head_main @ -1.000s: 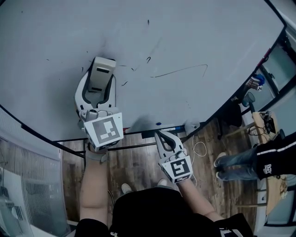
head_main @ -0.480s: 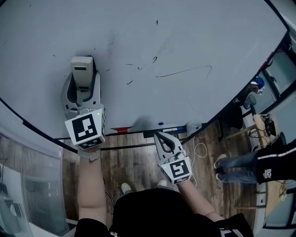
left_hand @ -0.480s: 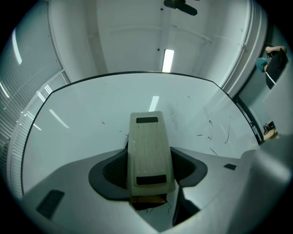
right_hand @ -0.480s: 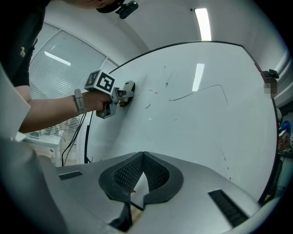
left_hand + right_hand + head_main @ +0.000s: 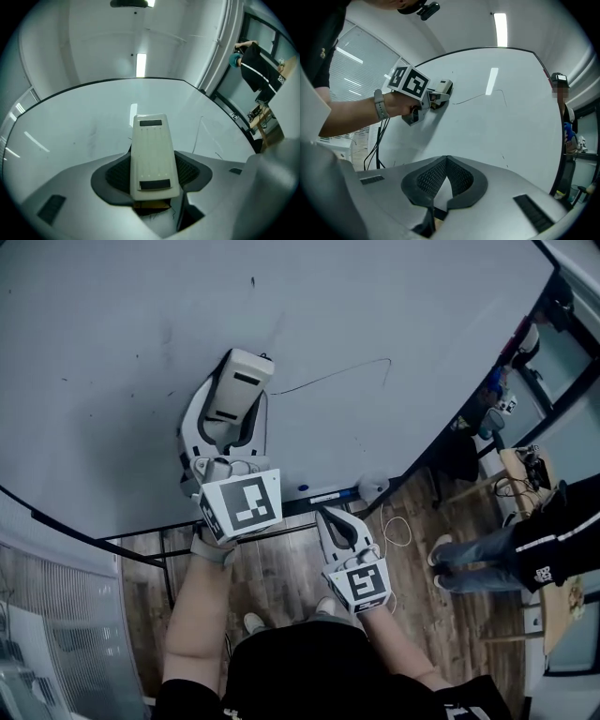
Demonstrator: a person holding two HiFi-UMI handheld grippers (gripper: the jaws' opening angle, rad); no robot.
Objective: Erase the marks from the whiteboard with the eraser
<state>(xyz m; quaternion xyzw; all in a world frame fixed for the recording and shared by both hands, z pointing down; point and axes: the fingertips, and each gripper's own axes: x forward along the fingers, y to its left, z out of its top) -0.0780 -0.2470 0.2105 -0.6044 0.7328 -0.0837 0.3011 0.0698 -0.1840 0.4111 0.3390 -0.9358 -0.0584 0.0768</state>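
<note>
Whiteboard (image 5: 394, 296), head view: a pale grey surface filled most of the frame, above a wood floor (image 5: 281, 568), with a few small dark flecks scattered over it.
Line mark (image 5: 337, 374), head view: a thin dark stroke ran rightward from just beside the eraser and ended in a small hook.
Eraser (image 5: 240, 382), head view: the cream block sat between the jaws of the left gripper (image 5: 234, 405), left of the board's middle. Its long axis followed the jaws, pointing away from the person and leaning slightly right.
Right gripper (image 5: 323, 514), head view: it hung low by the board's bottom edge, well apart from the eraser.
Bystander's legs (image 5: 478, 559), head view: they stood on the floor at the right.
Eraser, left gripper view: the jaws were clamped on its near half, one on each long side. Its far end stuck out well beyond them toward the board, and its flat back faced the camera.
Line mark, left gripper view: it lay to the eraser's right.
Jaws, right gripper view: the two pads met at their tips with nothing between them.
Eraser, right gripper view: its far end met the board up and left, just left of the stroke.
</note>
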